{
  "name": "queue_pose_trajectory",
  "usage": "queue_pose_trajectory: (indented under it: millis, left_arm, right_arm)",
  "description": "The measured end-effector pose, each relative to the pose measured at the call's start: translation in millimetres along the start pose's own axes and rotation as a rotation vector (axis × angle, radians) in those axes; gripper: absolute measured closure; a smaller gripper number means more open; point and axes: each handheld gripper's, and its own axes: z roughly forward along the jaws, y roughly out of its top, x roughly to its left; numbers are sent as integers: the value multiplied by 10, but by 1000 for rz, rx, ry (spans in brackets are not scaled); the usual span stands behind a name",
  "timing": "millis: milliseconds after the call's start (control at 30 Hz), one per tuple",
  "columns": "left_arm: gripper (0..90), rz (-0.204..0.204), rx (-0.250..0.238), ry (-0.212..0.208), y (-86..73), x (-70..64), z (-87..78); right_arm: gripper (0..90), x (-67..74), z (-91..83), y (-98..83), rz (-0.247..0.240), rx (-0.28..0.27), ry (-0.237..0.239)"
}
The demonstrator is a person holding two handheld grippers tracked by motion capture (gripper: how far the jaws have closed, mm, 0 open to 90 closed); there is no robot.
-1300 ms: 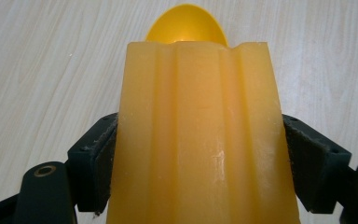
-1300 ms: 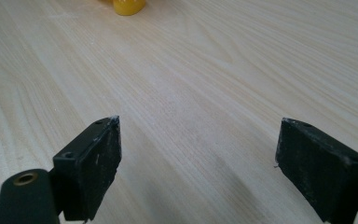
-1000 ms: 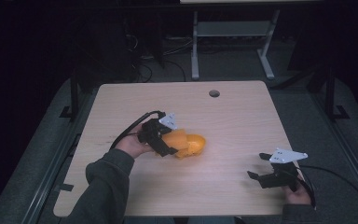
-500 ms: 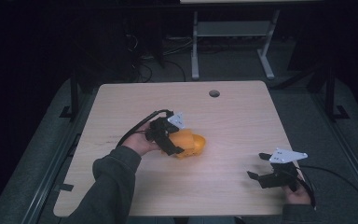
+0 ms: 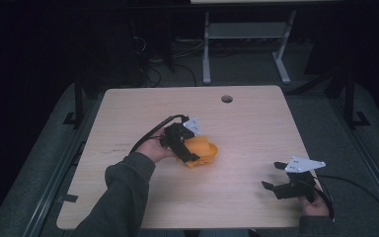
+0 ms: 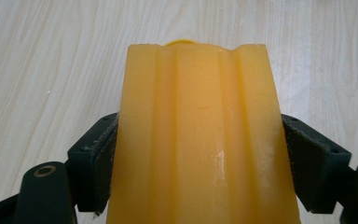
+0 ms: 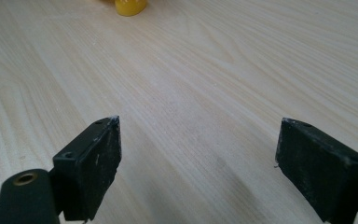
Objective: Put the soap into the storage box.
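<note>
Left tool (image 5: 190, 143) clamps orange block (image 5: 202, 150) mid-table; right tool (image 5: 276, 178) agape, near edge.

The orange-yellow plastic piece (image 5: 203, 150) sits near the middle of the tabletop (image 5: 256, 123), clamped on both sides by the left gripper's (image 5: 190, 143) fingers (image 6: 93, 161). Its smooth, glossy surface carries lengthwise ridges, and it ends in a straight edge with a rounded part behind.

right gripper (image 7: 198, 158) spread, bare table (image 7: 205, 70), perhaps yellow object (image 7: 130, 6)
</note>
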Motion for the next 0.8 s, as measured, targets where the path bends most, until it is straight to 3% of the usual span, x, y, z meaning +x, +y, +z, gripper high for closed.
queue_pose_trajectory:
  millis: [367, 800]
  left_arm:
    - [207, 19, 9, -10, 126, 32, 75]
    - [207, 16, 23, -45, 114, 66, 216]
  right_arm:
    - [137, -3, -3, -1, -1, 0, 2]
    - [137, -2, -9, 3, -1, -3, 2]
